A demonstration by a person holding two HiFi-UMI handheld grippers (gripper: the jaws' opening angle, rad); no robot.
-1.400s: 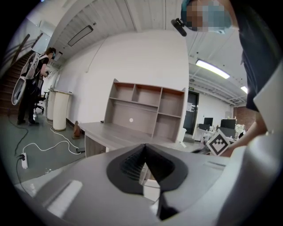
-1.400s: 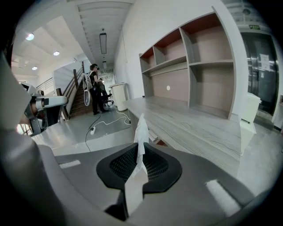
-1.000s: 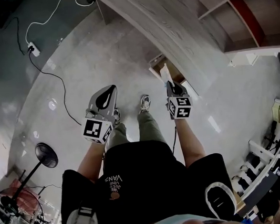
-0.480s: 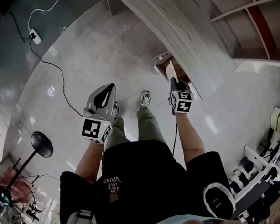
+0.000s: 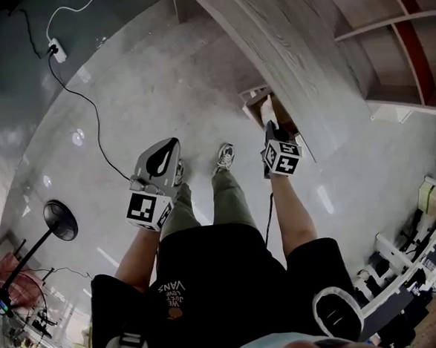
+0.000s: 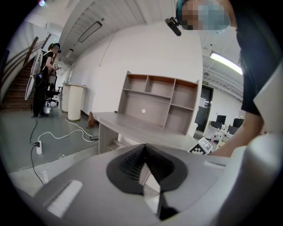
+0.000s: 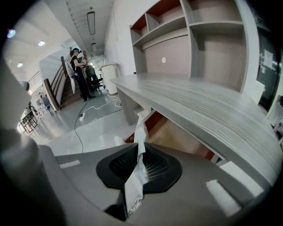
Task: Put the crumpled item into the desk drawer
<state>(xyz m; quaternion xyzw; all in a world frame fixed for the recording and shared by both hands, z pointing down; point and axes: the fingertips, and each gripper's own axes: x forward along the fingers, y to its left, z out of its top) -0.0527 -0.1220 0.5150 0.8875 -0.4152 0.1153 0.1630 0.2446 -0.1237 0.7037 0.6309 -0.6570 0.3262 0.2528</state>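
The crumpled item [image 7: 140,132] is a white, creased strip that stands up between the jaws of my right gripper [image 7: 141,148], which is shut on it. In the head view the right gripper [image 5: 269,127] holds the crumpled item [image 5: 267,108] over the open desk drawer [image 5: 252,99]. The drawer [image 7: 177,137] has a reddish-brown inside and sits under the grey wooden desk top [image 7: 212,106]. My left gripper [image 5: 170,147] hangs to the left over the floor. Its jaws [image 6: 145,148] are shut with nothing between them.
The person's legs and shoes [image 5: 224,158] are on the glossy grey floor between the grippers. A power strip with cables [image 5: 59,48] lies far left, and a black stand [image 5: 60,221] is at lower left. Hutch shelves [image 7: 208,44] rise above the desk. People [image 7: 79,66] stand by stairs.
The right gripper has carried the crumpled item a little forward, from the drawer's front edge to over the drawer. The left gripper has barely moved.
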